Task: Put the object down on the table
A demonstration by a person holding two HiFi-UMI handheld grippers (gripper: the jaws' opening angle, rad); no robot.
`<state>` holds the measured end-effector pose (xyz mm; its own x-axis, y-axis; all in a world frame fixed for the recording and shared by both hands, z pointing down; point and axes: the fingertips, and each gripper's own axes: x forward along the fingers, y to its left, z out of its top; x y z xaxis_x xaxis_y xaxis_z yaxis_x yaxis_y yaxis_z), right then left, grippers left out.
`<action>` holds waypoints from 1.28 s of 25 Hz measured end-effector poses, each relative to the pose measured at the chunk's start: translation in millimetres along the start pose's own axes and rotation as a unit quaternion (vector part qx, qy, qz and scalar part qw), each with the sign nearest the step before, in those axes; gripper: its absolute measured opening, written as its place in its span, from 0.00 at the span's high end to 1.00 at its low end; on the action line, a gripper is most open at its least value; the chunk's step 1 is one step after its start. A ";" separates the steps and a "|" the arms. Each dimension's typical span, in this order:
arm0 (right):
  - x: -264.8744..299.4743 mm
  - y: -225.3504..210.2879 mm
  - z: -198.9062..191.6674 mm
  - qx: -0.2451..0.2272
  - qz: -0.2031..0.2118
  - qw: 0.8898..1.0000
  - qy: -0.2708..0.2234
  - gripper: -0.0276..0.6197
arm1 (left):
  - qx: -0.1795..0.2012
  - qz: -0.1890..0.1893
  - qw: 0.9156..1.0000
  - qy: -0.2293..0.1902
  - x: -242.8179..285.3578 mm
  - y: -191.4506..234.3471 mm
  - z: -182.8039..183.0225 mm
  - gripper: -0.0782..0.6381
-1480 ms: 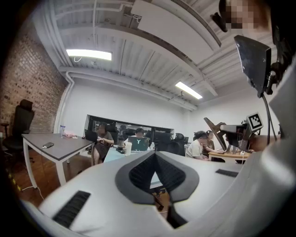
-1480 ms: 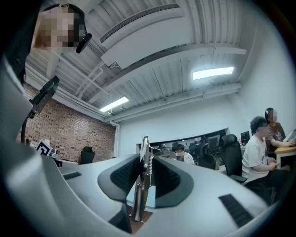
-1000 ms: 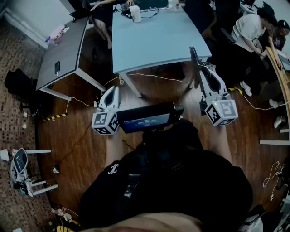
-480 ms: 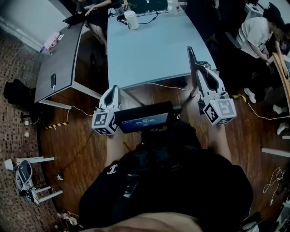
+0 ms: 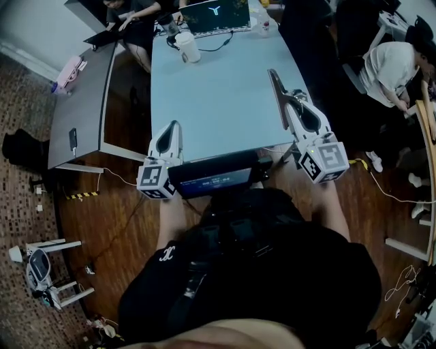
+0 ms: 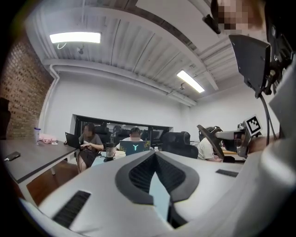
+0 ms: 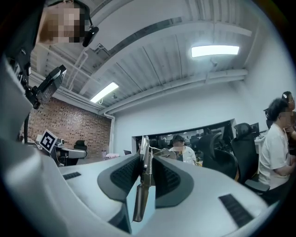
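My right gripper (image 5: 293, 100) is shut on a long dark metal spring tool (image 5: 278, 90), like a pair of pliers. The tool sticks out past the fingertips over the right part of the light blue table (image 5: 225, 88). In the right gripper view the tool (image 7: 141, 199) stands on edge between the pads, its spring showing, with the gripper (image 7: 145, 155) pointing level. My left gripper (image 5: 173, 125) hangs over the table's near edge with its tips together and nothing in them. The left gripper view shows those tips (image 6: 155, 153) meeting, with the table beyond.
A white cup (image 5: 187, 48) and an open laptop (image 5: 214, 15) stand at the table's far end, where people sit. A grey table (image 5: 82, 102) with a phone (image 5: 72, 139) is at the left. More people and chairs are at the right. Cables cross the wooden floor.
Both grippers have moved forward together from above the floor to above the near edge of the blue table. The tool stays gripped in the right one.
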<state>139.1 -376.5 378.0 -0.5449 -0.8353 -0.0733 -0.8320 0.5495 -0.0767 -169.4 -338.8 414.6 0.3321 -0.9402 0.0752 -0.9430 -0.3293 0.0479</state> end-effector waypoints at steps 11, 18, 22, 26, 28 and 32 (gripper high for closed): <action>59.6 -3.1 -24.7 0.015 -0.004 1.000 0.021 0.82 | -0.006 -0.004 1.000 0.015 34.0 44.6 -6.6 0.90; 97.8 1.1 -112.3 0.053 -0.001 0.993 0.107 0.82 | -0.009 0.005 1.000 0.018 30.8 77.2 -9.1 0.90; 120.6 11.1 -190.7 0.072 0.009 0.979 0.191 0.83 | -0.023 0.009 0.999 0.026 30.2 88.7 -19.4 0.90; 130.4 26.7 -247.9 0.088 0.023 0.963 0.252 0.83 | -0.024 0.002 0.999 0.033 32.9 89.0 -24.5 0.90; 131.1 30.3 -277.2 0.101 0.027 0.952 0.288 0.83 | -0.024 0.002 0.999 0.033 33.2 88.6 -24.9 0.90; 123.2 24.8 -323.3 0.118 0.020 0.930 0.348 0.83 | -0.025 0.000 0.999 0.036 33.4 87.8 -26.4 0.90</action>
<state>17.6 -472.0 688.6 -0.5783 -0.5799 0.5738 -0.8086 0.5006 -0.3090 -240.6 -396.7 447.6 0.3338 -0.9312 0.1466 -0.9416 -0.3223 0.0969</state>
